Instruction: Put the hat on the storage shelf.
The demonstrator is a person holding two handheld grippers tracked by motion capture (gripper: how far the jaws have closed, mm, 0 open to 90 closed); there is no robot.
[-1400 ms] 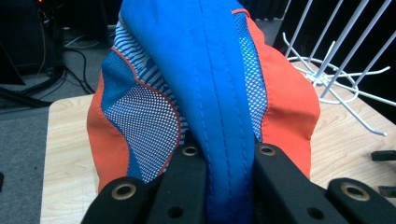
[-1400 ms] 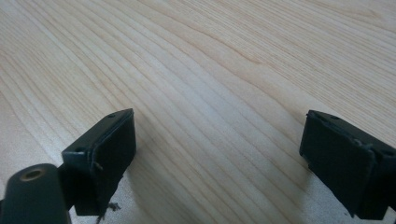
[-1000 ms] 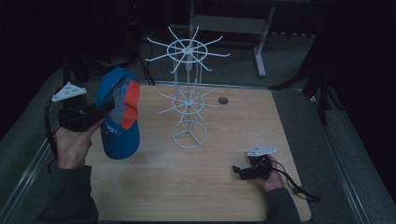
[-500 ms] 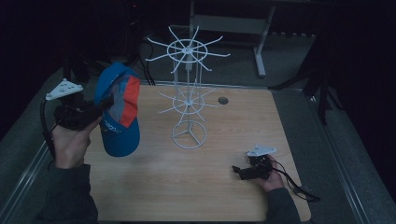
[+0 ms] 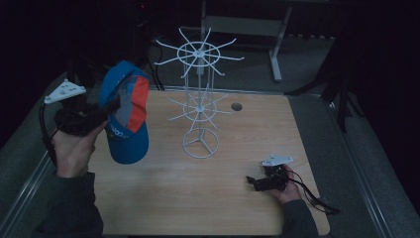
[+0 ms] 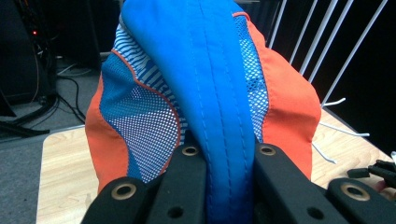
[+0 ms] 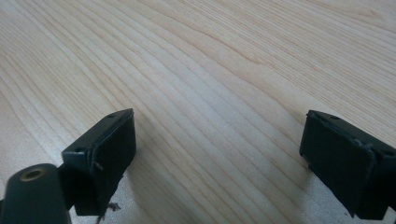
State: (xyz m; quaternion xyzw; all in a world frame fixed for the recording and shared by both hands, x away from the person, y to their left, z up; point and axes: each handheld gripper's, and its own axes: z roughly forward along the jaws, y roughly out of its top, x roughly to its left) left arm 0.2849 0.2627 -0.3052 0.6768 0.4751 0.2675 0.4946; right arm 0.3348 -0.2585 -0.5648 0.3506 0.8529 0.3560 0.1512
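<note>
High view is dim, and much of the scene around the table point(image 5: 163, 198) sinks into black. Left of the rack point(image 5: 199, 106), the left gripper point(image 5: 111, 106) holds a cap point(image 5: 126, 124) in the air, brim hanging down toward the tabletop; the jaw tips are lost against the cap's crown, and the hand point(image 5: 74, 148) covers most of the gripper body. Left gripper view makes the grip plain: the two black jaws are clamped on a fold of the cap's point(image 6: 210, 93) blue centre panel, with mesh and orange panels bulging to either side. The cap blocks nearly everything beyond it, so the rack point(image 6: 322, 42) appears as a few white wires cut off at the upper right edge.

Right of the rack's base and nearer the person, the right gripper point(image 5: 255, 182) lies low on the table, small and dark. Right gripper view shows its jaws spread wide with nothing between them, just bare wood point(image 7: 210, 70).

Against the earlier pictures, the cap sits a little higher and slightly closer to the rack, its crown tipped more toward it. The right gripper has not moved.
</note>
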